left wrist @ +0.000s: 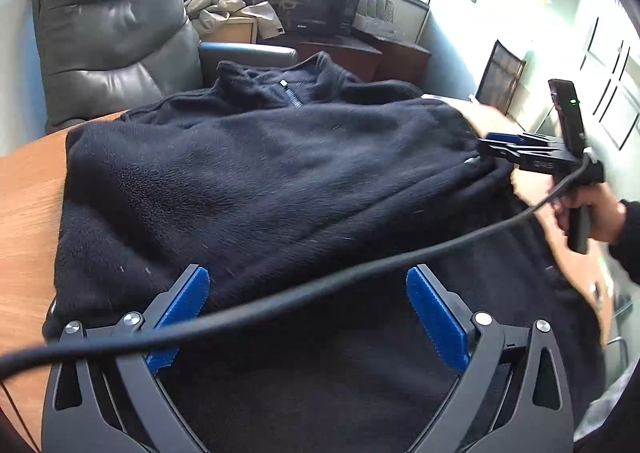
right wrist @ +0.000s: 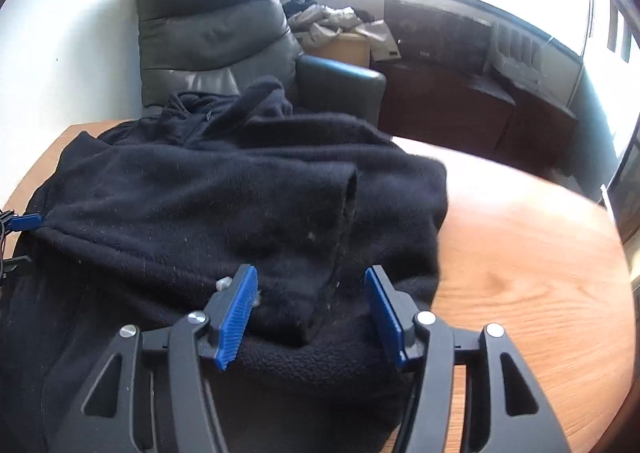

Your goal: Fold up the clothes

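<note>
Lying across the worktop: a black fleece jacket [left wrist: 260,173], partly folded.

Sleeves appear drawn in over the body (collar and zip at the far edge), so a final fold seems left. Left claw [left wrist: 308,313] hangs spread and empty above the hem; right claw [right wrist: 310,309] straddles a sleeve fold, parted, not pinching. Wooden worktop [right wrist: 520,253] beneath, leather armchair [right wrist: 212,33] beyond.

Two wrist-mounted fisheye cameras look steeply down along blue-padded fingers, close over a black fleece jacket [left wrist: 280,181] on a wooden table [right wrist: 540,273]; left from the near-left edge, right from the near-right. Both share the jacket and the grey armchair [right wrist: 212,33] beyond the table's far edge.
</note>
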`<act>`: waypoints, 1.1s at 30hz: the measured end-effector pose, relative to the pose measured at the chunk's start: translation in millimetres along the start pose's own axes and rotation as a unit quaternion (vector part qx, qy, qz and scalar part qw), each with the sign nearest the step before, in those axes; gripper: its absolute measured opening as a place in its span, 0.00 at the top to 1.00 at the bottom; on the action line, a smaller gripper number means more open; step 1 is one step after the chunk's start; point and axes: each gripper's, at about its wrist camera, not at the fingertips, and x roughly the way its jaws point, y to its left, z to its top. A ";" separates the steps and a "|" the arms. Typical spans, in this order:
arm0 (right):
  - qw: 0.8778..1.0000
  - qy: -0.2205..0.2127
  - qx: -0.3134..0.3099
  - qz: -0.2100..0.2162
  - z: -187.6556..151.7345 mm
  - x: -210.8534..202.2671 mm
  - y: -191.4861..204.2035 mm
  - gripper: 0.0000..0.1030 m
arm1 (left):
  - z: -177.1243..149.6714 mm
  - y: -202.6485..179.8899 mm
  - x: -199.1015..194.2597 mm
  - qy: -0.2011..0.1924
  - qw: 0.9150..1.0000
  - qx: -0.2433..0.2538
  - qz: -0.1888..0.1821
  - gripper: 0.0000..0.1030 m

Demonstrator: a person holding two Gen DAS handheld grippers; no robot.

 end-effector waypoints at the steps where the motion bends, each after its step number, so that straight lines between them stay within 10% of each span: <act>1: 1.000 -0.022 -0.002 0.014 11.4 -6.3 0.8 0.42 | 2.8 -9.8 -13.7 -0.010 1.000 0.004 -0.003 0.03; 5: 0.993 -0.062 -0.009 0.098 59.2 6.9 13.2 0.32 | 18.6 -38.9 -66.5 -0.052 0.999 0.010 -0.007 0.01; 12: 0.996 0.017 0.037 0.085 59.1 101.9 5.2 0.44 | 47.8 -40.5 -104.6 -0.111 0.994 0.014 -0.011 0.00; 24: 0.993 -0.073 0.036 0.091 54.3 3.1 2.4 0.28 | 31.6 -29.0 -90.4 -0.091 0.993 0.037 -0.058 0.00; 29: 0.988 -0.091 0.058 0.111 61.2 -2.1 17.3 0.28 | 30.9 -4.6 -90.8 -0.108 0.993 0.046 -0.032 0.00; 33: 0.982 -0.144 0.071 0.098 69.3 -30.2 17.1 0.28 | 13.6 5.5 -76.3 -0.047 0.994 0.102 -0.002 0.00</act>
